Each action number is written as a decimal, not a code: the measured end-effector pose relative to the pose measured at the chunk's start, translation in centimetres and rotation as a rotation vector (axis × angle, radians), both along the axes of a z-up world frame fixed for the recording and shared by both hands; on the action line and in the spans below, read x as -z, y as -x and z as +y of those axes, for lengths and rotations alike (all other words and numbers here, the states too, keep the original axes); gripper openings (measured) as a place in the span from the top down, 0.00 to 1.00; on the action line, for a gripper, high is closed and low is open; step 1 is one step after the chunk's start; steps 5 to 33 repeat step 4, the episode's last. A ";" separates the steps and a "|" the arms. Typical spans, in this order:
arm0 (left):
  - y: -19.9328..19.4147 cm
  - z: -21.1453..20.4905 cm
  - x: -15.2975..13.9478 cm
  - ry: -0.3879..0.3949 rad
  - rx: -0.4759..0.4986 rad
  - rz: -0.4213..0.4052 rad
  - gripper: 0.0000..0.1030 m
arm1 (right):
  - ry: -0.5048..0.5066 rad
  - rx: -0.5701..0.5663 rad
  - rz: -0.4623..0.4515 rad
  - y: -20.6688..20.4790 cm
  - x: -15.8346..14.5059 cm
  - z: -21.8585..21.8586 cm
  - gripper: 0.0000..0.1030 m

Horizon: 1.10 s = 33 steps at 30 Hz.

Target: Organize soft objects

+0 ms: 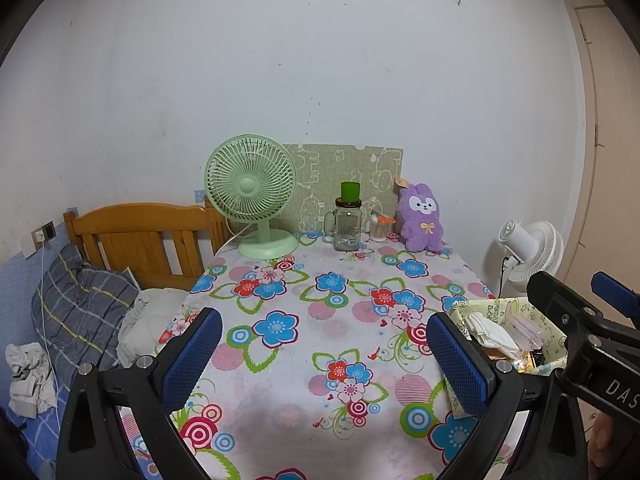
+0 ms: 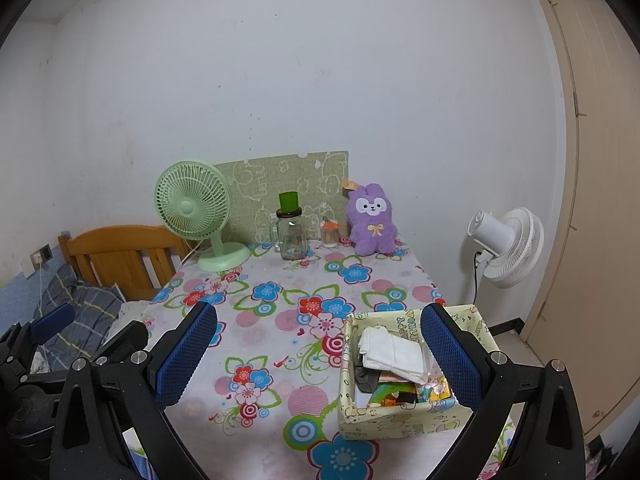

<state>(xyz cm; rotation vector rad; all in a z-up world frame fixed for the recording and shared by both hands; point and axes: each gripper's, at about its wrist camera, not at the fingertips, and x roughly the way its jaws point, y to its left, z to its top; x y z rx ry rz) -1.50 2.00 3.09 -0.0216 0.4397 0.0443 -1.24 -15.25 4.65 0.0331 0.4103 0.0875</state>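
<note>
Purple plush rabbit: upright, facing forward, worktop's far right corner.
Both claws, left claw and right claw, released; white wall behind.

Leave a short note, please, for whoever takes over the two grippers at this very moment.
Left gripper: open, empty, above the flowered table.
Right gripper: open, empty, near the storage box.
The box sits at the table's near right corner, already holding a folded white cloth and other small items.
The purple plush toy sits upright at the far edge, beside the glass jar.
Left to do, probably: take the plush toy to the box.
</note>
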 end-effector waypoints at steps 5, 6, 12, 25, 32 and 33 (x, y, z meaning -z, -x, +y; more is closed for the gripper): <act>-0.1 0.0 -0.1 0.000 -0.003 -0.004 0.00 | -0.004 -0.003 -0.001 -0.1 -0.1 0.0 0.00; -0.1 0.0 -0.1 0.000 -0.003 -0.004 0.00 | -0.004 -0.003 -0.001 -0.1 -0.1 0.0 0.00; -0.1 0.0 -0.1 0.000 -0.003 -0.004 0.00 | -0.004 -0.003 -0.001 -0.1 -0.1 0.0 0.00; -0.1 0.0 -0.1 0.000 -0.003 -0.004 0.00 | -0.004 -0.003 -0.001 -0.1 -0.1 0.0 0.00; -0.1 0.0 -0.1 0.000 -0.003 -0.004 0.00 | -0.004 -0.003 -0.001 -0.1 -0.1 0.0 0.00; -0.1 0.0 -0.1 0.000 -0.003 -0.004 0.00 | -0.004 -0.003 -0.001 -0.1 -0.1 0.0 0.00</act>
